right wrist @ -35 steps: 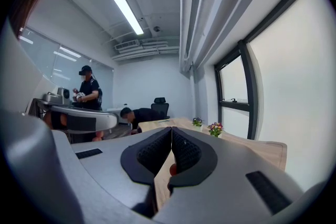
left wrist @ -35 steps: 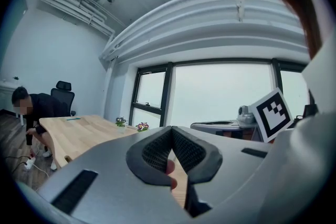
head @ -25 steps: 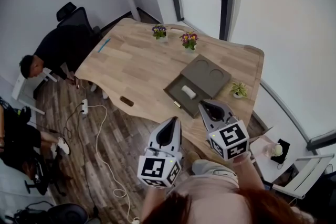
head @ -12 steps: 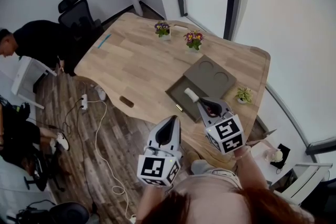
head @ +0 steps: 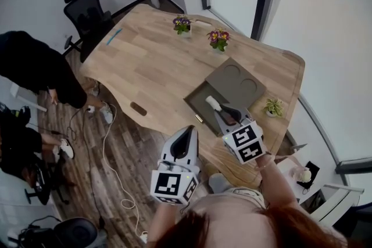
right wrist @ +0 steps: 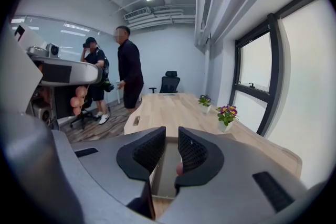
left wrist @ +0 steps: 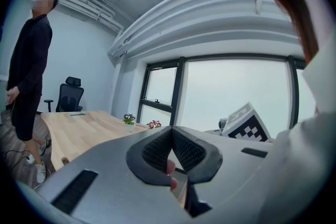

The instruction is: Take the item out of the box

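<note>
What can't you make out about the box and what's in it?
Item: too small in the head view to identify; unseen in the right gripper view, where the right gripper covers most of the box.
Box's near end: hidden under that gripper in the head view.
Left gripper view: left gripper blocks the box.

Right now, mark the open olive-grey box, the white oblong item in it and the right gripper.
olive-grey box point(head: 197, 100), head view, bare tray floor.
white oblong item point(head: 212, 103), head view, its middle.
right gripper point(right wrist: 169, 136), right gripper view, between its fingertips.
</note>
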The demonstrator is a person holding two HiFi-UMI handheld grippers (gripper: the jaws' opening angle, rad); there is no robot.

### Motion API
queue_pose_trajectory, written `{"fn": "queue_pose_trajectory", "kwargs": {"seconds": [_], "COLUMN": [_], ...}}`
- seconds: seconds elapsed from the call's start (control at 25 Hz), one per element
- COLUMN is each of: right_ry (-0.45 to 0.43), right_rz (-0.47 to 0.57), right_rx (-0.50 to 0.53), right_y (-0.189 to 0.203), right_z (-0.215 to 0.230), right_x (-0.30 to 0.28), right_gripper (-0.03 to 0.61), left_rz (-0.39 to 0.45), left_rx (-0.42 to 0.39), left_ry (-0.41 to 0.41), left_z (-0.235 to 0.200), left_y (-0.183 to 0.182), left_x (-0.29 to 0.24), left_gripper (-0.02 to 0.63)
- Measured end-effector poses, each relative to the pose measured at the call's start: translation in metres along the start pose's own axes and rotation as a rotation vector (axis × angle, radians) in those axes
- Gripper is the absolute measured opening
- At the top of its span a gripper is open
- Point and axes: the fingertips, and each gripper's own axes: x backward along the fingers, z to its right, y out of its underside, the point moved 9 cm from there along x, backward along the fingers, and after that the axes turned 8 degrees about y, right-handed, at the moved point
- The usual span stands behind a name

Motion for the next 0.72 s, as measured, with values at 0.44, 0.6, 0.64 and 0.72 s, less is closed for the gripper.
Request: {"fn": "queue_pose_trajectory", "kwargs": {"seconds": [0.44,0.6,0.64,0.72], "right_ry": [-0.006,-0.004,-0.005,-0.007], "right_rz": [-0.132,-0.177,-0.187,-0.207], "right_rx": [0.031,0.019,0.019,0.019], "right_y": [0.029,0.042,0.045,0.05], "right_z": [0.009,0.011,0.011,0.011], "right_x": [-0.049,-0.065,-0.068,-0.076], "right_gripper": [0.089,0.097,0.1,0.103], "left_rz": [-0.011,-0.019,-0.023,-0.029], "left_rx": [0.035,0.04,0.043,0.053], "left_ry": [-0.022,-0.034,-0.036,-0.041], "left_z": [-0.018,-0.025,-0.026,-0.03], "left_y": [0.006,0.011,0.012,0.014], "left_x": [-0.015,-0.018,-0.019,-0.02], "left_gripper": [0.0,0.0,0.0,0.0]}}
